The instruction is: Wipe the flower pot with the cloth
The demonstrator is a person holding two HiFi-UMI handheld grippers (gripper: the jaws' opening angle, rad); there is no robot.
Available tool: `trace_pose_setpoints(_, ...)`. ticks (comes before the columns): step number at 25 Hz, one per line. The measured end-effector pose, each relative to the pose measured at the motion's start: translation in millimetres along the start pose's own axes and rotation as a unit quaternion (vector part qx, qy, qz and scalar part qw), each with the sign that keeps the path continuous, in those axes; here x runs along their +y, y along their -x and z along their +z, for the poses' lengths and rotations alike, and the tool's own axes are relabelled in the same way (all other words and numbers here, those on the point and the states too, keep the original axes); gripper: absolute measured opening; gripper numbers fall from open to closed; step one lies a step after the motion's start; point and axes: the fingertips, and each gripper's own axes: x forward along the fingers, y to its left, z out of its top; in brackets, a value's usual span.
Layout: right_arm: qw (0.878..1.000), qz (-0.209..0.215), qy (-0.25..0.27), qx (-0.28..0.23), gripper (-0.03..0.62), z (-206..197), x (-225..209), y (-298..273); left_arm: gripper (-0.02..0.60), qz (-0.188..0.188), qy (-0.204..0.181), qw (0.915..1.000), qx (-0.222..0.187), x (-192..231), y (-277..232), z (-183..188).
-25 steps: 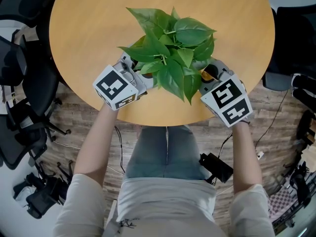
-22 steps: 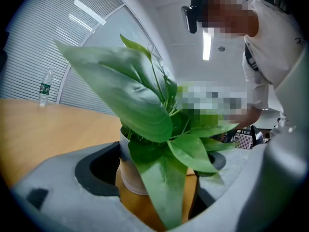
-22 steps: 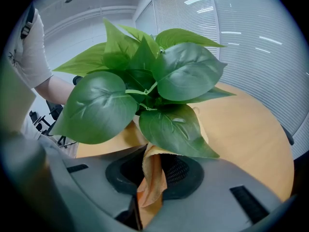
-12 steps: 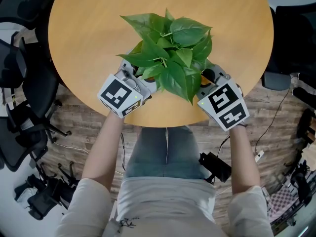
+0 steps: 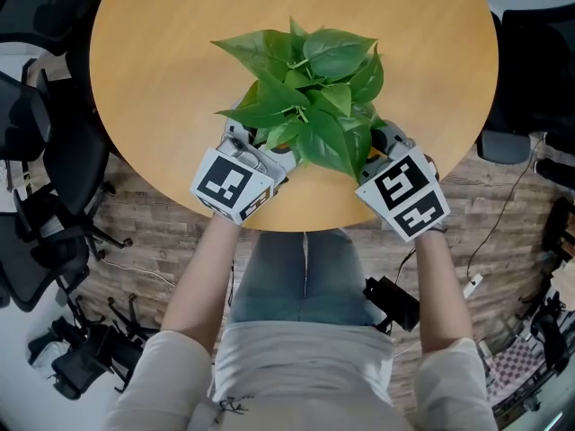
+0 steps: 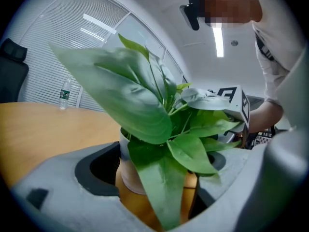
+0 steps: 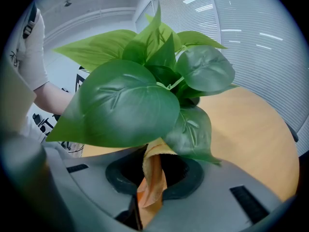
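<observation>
A flower pot (image 6: 129, 172) with a pale, off-white wall holds one plant (image 5: 310, 88) with broad, glossy green leaves. It stands on a round wooden counter (image 5: 162, 52), close to the edge nearest the person.

There are two grippers, one pot, one plant and one cloth. The left gripper (image 5: 258, 155) is at the plant's left. Its jaws are clasped round the pot, one on each side. The right gripper (image 5: 384, 151) is at the plant's right, clenched on a folded orange cloth (image 7: 150, 178) that rises toward the underside of the leaves.

In the head view, leaves cover nearly all of the pot and the cloth cannot be made out. The left gripper view shows the pot's wall, and a small bottle (image 6: 64, 94) far off by the window blinds. Only the right gripper view shows the pinched cloth.
</observation>
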Motion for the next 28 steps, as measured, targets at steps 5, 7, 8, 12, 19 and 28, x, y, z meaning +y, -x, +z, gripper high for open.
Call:
trace_pose_setpoints(5, 1.000, 0.007, 0.005, 0.000, 0.060, 0, 6, -3, 0.453, 0.019, 0.001, 0.9998, 0.001, 0, 0, -1)
trace_pose_setpoints(7, 1.000, 0.010, 0.005, -0.001, 0.061, 0, 7, -3, 0.453, 0.025, 0.002, 0.9997, 0.002, 1, 0, -1)
trace_pose_setpoints(8, 1.000, 0.011, 0.005, -0.001, 0.060, 1, 8, -3, 0.453, 0.028, 0.002, 0.9996, 0.003, 1, 0, -1)
trace_pose_setpoints(12, 1.000, 0.019, 0.008, -0.002, 0.061, 1, 14, -4, 0.453, 0.040, 0.003, 0.9992, 0.004, 1, 0, -1)
trace_pose_setpoints(19, 1.000, 0.025, 0.007, -0.005, 0.061, 2, 17, -5, 0.453, 0.060, 0.005, 0.9982, 0.005, 1, 1, -1)
trace_pose_setpoints(28, 1.000, 0.028, 0.007, -0.004, 0.060, 5, 19, -8, 0.453, 0.084, 0.003, 0.9965, 0.007, 6, 4, -1)
